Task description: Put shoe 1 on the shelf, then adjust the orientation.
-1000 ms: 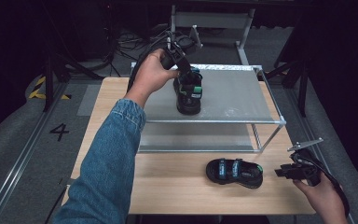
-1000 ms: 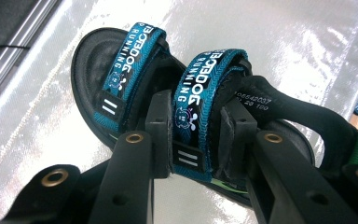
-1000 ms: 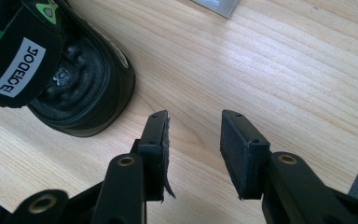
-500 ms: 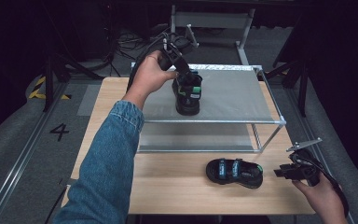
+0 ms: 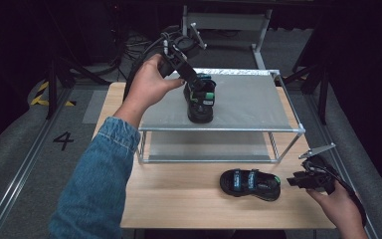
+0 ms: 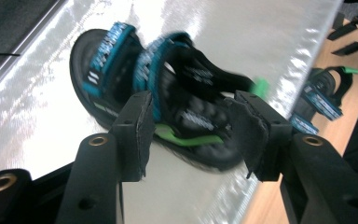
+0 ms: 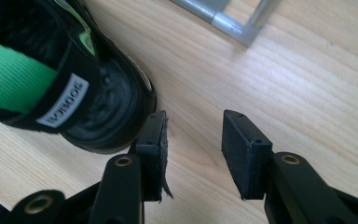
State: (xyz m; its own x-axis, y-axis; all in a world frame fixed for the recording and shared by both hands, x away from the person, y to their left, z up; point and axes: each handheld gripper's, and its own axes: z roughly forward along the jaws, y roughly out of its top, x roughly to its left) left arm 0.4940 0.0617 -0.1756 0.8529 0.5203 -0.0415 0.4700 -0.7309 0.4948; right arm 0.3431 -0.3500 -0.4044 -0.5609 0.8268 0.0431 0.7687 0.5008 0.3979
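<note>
The desk (image 5: 179, 209) carries a two-level metal shelf (image 5: 248, 107), w/ one sandal (image 5: 200, 99) lying flat on the top sheet, toward its left half, and a 2nd sandal (image 5: 251, 183) down on the wood in front of the shelf, near the right edge.

Left tongs (image 5: 191, 82) sit just behind the shelf sandal; their jaws have just been opening. In the left gripper view the pads stand apart on either side of the sandal (image 6: 168, 116), not pressing it, so released. It looks like the placing step is ending. To finish well: back straight off along the jaws' own line, w/o snagging a strap, and rise only once clear, so the sandal doesn't slide on the slick sheet.

Right tongs (image 5: 306, 180) wait just beside the 2nd sandal's heel (image 7: 98, 116), jaws apart w/ bare wood between, holding nothing. For the pick, probably slide one jaw inside the heel, the other outside, then squeeze.
</note>
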